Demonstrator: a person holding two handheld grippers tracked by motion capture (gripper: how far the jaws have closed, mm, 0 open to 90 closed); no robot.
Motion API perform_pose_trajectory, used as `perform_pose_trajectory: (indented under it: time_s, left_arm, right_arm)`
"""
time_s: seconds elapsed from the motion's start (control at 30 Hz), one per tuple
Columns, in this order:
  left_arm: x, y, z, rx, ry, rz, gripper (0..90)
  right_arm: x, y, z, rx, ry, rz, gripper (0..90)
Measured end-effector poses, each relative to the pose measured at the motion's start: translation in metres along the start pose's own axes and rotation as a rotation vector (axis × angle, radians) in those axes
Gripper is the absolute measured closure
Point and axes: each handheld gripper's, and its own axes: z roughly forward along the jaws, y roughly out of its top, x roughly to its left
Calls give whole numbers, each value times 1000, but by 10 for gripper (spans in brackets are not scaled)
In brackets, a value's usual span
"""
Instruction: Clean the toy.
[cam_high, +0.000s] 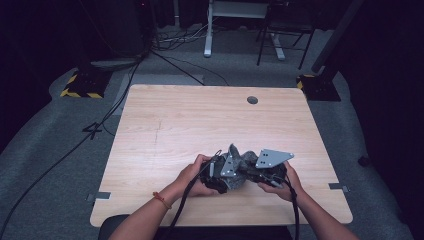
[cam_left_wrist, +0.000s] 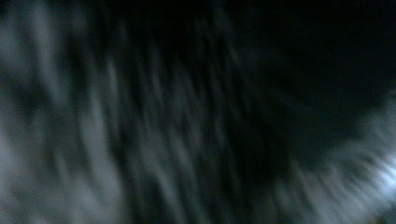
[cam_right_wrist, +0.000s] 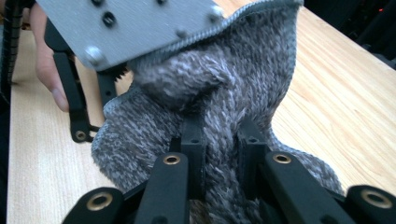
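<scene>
A grey knitted cloth (cam_high: 242, 160) is bunched between my two grippers near the table's front middle. My right gripper (cam_right_wrist: 219, 140) is shut on a fold of the cloth (cam_right_wrist: 252, 79), with knit squeezed between its black jaws. In the high view the right gripper (cam_high: 252, 174) sits under its grey plate (cam_high: 272, 158). My left gripper (cam_high: 227, 176) faces it from the left, very close. Its plate (cam_right_wrist: 130, 28) covers the cloth's ribbed edge, and knit gathers up under it. Blurred grey knit (cam_left_wrist: 140, 140) covers the left gripper view, hiding the jaws. A hand holds each gripper.
The wooden table (cam_high: 175, 125) has a round cable hole (cam_high: 252, 100) near its far edge. Cables trail from both grippers over the front edge. Beyond the table lie floor cables (cam_high: 165, 55), a white desk leg (cam_high: 208, 30) and a yellow-black striped base (cam_high: 80, 87).
</scene>
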Motion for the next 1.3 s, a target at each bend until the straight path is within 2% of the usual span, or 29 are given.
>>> perform_pose_trajectory:
  time_s: [0.2,0.3,0.4,0.57,0.7,0.77,0.9,0.97,1.07,1.2,1.3]
  left_arm:
    - [1,-2,-4,-4,10,2,338]
    - [2,-3,-10,-33,4,-3,338]
    - [3,-3,-17,-55,11,-8,338]
    - [3,-4,-25,-94,11,-15,338]
    - [4,-4,-29,-120,8,-21,339]
    - [4,-3,-32,-147,4,-26,338]
    - [2,-2,-29,-139,-2,-17,337]
    - [2,-2,-27,-126,-1,-10,336]
    - [1,-2,-24,-117,-2,-11,335]
    - [1,-2,-21,-105,-2,-6,333]
    - [-1,0,-14,-76,3,9,330]
  right_arm:
    - [-9,-7,3,-6,-13,20,771]
    - [-16,-15,0,10,-31,44,773]
    - [-21,-22,-3,14,-28,73,773]
    - [-24,-27,-5,21,-27,88,773]
    - [-25,-29,-3,21,-11,103,773]
    - [-25,-31,-2,2,23,122,774]
    - [-21,-27,-3,-41,82,138,776]
    - [-17,-24,-4,-45,77,124,777]
    - [-16,-21,-8,-82,98,135,778]
    - [-11,-16,-9,-105,101,129,779]
    - [-5,-9,-7,-122,114,116,777]
